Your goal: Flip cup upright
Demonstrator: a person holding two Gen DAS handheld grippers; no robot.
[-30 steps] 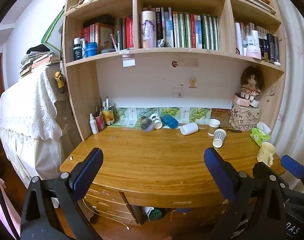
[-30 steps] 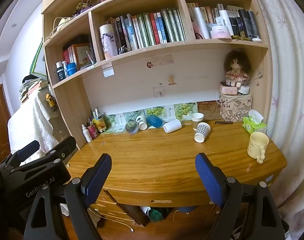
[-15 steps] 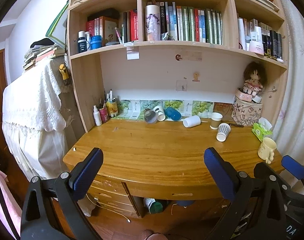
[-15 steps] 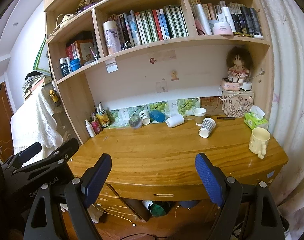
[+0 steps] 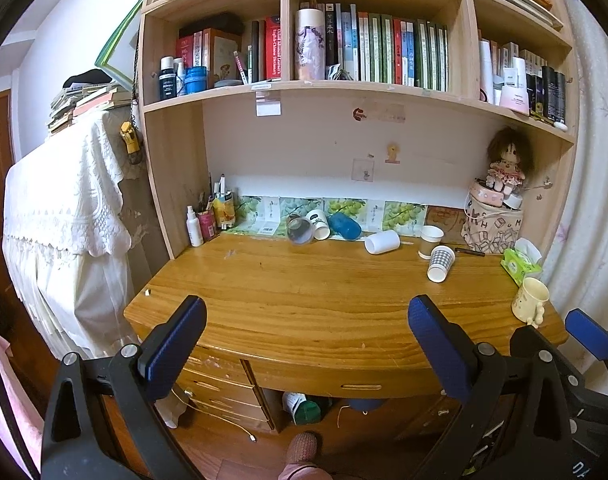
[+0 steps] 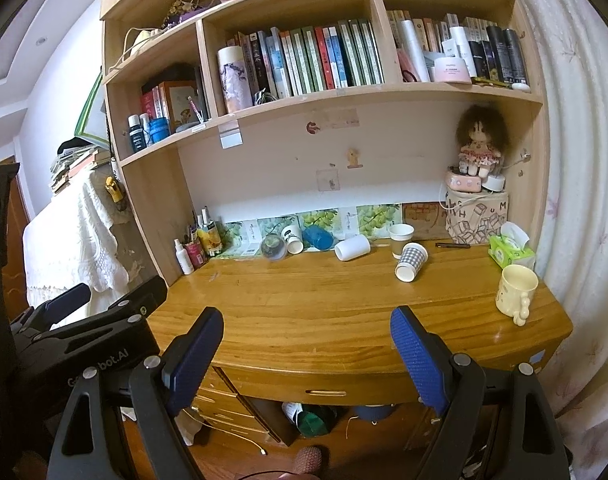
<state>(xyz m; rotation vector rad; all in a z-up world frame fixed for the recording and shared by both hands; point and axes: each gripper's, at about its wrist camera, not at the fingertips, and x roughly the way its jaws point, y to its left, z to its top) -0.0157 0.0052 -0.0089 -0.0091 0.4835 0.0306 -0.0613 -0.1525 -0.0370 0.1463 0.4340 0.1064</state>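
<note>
Across the tabletop [image 5: 304, 300] several cups are lying tipped, a checked cup [image 5: 440, 263] among them, while left tool [image 5: 306, 330] and right tool [image 6: 306, 342] are hovering wide open, empty.

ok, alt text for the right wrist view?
The open right gripper hangs short of a wooden desk, holding nothing. Several cups lie tipped near the back, including a checked cup and a white cup; a cream mug stands at right.
</note>
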